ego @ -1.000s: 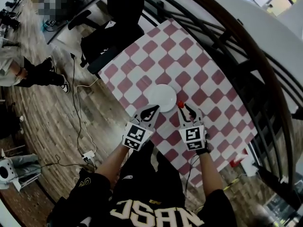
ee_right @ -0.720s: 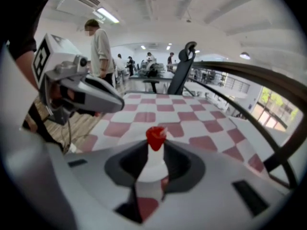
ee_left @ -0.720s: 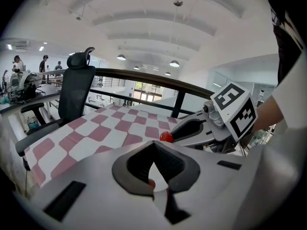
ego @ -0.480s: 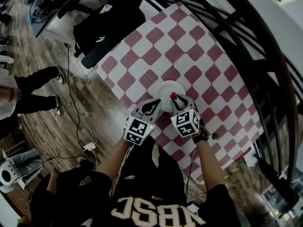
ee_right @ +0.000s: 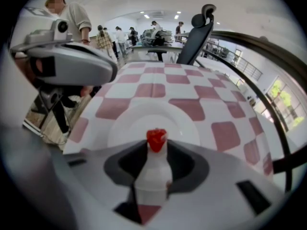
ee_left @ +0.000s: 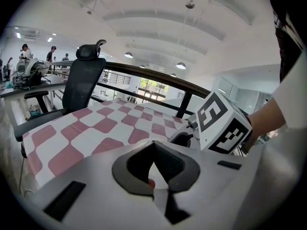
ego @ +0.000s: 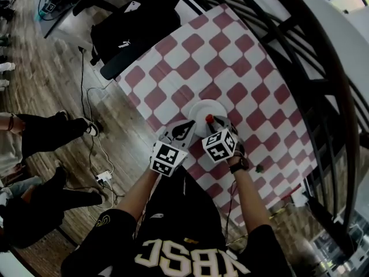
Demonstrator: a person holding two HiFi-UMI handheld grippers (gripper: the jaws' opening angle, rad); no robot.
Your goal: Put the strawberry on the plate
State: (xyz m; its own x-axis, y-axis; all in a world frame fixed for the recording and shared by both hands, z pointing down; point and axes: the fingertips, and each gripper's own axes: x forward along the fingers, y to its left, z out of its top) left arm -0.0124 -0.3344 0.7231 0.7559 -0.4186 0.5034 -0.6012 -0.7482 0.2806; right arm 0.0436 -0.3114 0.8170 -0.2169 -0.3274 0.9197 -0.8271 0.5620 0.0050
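Note:
A white round plate (ego: pixel 198 108) sits near the front edge of the red-and-white checked table (ego: pixel 225 56). My right gripper (ego: pixel 211 123) is shut on a small red strawberry (ego: pixel 210 119) at its fingertips and holds it over the plate's near right part. In the right gripper view the strawberry (ee_right: pixel 156 139) sticks out between the jaw tips, with the plate (ee_right: pixel 139 116) right behind and below it. My left gripper (ego: pixel 189 128) hovers just left of the right one at the plate's near edge. Its jaws meet at the tips (ee_left: pixel 153 182) with nothing held.
A black office chair (ego: pixel 132 33) stands at the table's far left corner. A dark curved railing (ego: pixel 326 103) runs along the table's right side. Cables and a power strip (ego: pixel 106 179) lie on the wooden floor at left, where a person's legs (ego: pixel 52 131) stand.
My right gripper has carried the strawberry leftward from beside the plate to over it. The left gripper has stayed at the plate's near edge. People at left have walked.

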